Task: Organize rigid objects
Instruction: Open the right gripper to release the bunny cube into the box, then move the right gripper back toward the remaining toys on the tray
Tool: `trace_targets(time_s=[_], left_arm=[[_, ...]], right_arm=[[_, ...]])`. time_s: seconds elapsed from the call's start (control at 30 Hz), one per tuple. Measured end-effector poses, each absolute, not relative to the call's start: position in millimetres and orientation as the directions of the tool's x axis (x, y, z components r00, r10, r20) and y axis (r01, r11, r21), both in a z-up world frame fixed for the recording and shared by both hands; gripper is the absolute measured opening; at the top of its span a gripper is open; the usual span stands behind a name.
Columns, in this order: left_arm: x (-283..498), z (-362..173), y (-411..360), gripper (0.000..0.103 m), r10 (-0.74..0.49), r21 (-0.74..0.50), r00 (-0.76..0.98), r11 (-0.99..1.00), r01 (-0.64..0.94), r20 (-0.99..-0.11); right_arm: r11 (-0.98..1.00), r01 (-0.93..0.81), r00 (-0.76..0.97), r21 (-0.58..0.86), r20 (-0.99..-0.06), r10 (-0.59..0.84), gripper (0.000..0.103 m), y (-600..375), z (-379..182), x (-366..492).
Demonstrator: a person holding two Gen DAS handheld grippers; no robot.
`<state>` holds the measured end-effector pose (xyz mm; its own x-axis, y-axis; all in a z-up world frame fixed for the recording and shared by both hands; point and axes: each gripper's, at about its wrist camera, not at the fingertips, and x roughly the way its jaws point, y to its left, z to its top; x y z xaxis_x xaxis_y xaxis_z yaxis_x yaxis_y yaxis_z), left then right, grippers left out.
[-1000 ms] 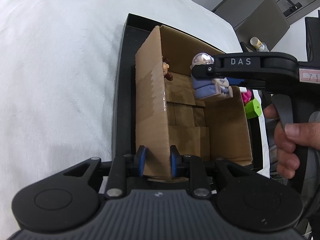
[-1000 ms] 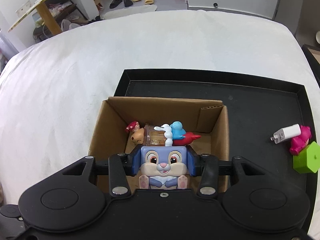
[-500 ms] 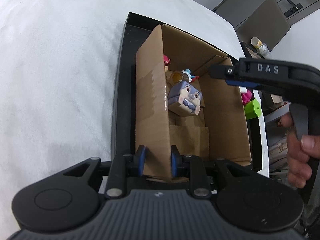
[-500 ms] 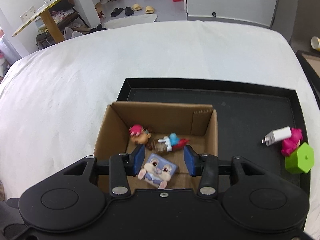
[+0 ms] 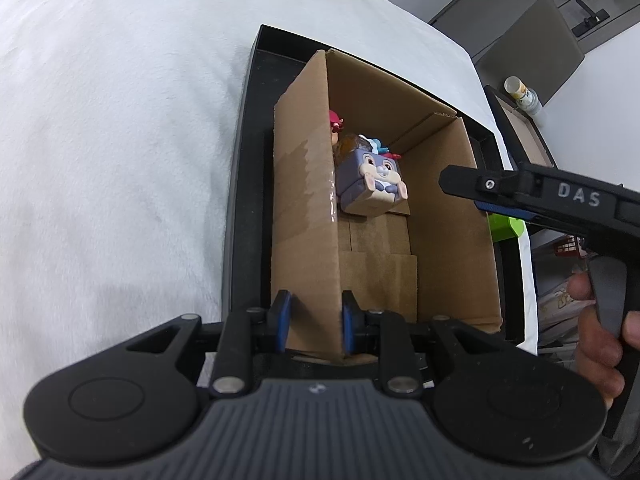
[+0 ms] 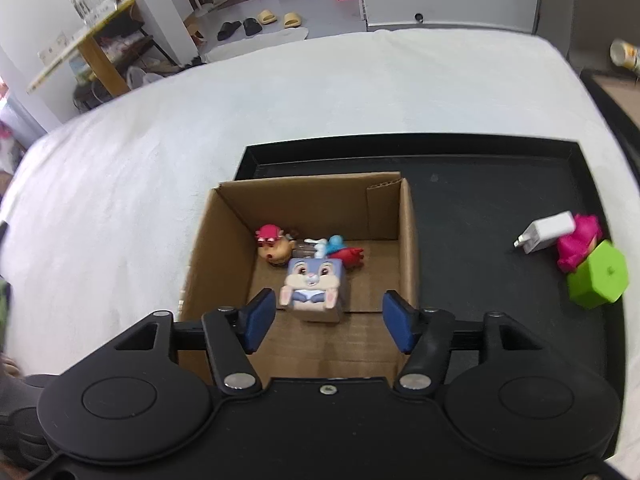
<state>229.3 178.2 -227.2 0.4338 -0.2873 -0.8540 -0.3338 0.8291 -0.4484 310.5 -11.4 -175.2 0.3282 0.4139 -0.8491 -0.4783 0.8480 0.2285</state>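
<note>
We see our right gripper spread wide and empty above an open brown cardboard box standing in a black tray. Inside lies a purple rabbit-faced cube toy, with small figurines behind it. A white charger, pink toy and green hexagonal block sit on the tray's right.
</note>
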Motion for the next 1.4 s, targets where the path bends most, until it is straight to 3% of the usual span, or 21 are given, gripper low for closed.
trace_targets(time_s=[0.2, 0.27, 0.53, 0.67, 0.97, 1.4], left_arm=[[230, -228, 178, 0.024, -0.286, -0.445, 0.427, 0.830, -0.337, -0.858], [231, -228, 178, 0.024, -0.285, -0.443, 0.426, 0.830, -0.338, -0.859], [233, -229, 176, 0.024, -0.274, -0.431, 0.419, 0.834, -0.345, -0.866], [234, -228, 174, 0.024, -0.266, -0.421, 0.412, 0.838, -0.349, -0.871], [235, -230, 169, 0.024, -0.251, -0.393, 0.381, 0.845, -0.362, -0.890], [238, -229, 167, 0.024, -0.238, -0.377, 0.369, 0.849, -0.370, -0.898]], right_arm=[[0.840, -0.446, 0.306, 0.308, -0.830, 0.467, 0.072, -22, -171, 310], [0.837, -0.434, 0.311, 0.333, -0.817, 0.486, 0.081, -29, -166, 311], [0.859, -0.409, 0.368, 0.307, -0.806, 0.463, 0.081, -61, -158, 320], [0.859, -0.405, 0.379, 0.313, -0.798, 0.469, 0.090, -77, -158, 320], [0.882, -0.357, 0.411, 0.308, -0.796, 0.444, 0.098, -118, -162, 327], [0.881, -0.308, 0.413, 0.359, -0.784, 0.464, 0.098, -167, -174, 339]])
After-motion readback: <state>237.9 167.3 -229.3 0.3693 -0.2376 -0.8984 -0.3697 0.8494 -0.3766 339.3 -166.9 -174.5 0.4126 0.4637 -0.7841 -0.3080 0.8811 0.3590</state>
